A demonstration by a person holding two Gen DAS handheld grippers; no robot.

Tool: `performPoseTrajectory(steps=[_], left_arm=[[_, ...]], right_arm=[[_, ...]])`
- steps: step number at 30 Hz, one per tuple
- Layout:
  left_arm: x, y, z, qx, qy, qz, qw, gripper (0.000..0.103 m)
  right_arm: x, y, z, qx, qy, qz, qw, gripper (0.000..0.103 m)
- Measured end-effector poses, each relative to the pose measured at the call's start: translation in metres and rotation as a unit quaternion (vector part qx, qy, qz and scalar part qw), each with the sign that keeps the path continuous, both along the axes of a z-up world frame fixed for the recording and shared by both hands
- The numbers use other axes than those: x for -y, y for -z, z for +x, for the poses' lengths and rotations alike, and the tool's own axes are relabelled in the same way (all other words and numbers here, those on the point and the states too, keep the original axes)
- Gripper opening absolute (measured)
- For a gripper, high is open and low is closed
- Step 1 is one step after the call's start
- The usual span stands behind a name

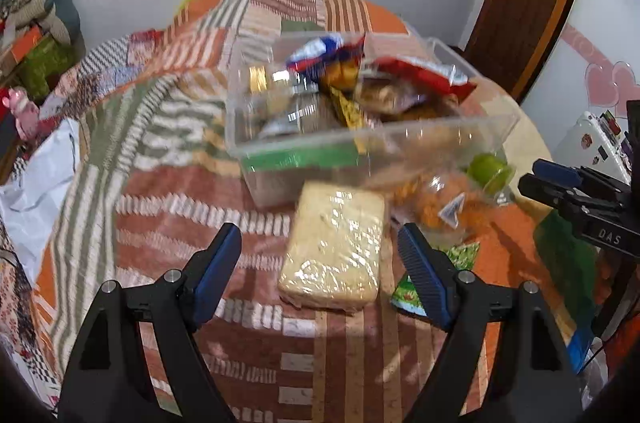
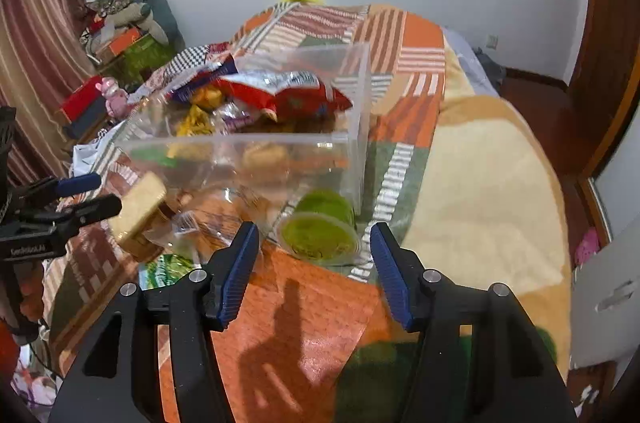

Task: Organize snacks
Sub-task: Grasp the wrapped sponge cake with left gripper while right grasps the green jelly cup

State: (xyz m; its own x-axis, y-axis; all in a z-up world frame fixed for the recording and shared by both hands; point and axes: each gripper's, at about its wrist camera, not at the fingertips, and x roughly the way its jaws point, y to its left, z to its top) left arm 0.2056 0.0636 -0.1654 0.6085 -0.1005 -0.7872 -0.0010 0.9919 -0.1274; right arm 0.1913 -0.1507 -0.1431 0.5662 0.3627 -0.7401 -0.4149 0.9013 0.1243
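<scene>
Reading "DAS": right tool

Wrapped block lies before the snack-filled bin, on the bedspread.

I see a wrapped pale cake block lying flat between my left jaws, a clear snack-filled bin just beyond.
</scene>
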Motion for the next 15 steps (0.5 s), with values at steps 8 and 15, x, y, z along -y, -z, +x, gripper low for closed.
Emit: performPoseTrajectory(steps=[8,15], left_arm=[[0.005,0.025,0.014,-0.026,-0.001,-0.008,0.9996,0.081],[-0.002,0.045,0.023,-0.051,-0.023,-0.043,0.9975,0.080]], right_arm=[[-0.010,0.022,0.015,-0.029,0.015,-0.001,0.999,0.062],[-0.013,0.034,0.016,-0.039,0.020,-0.007,0.999,0.061]])
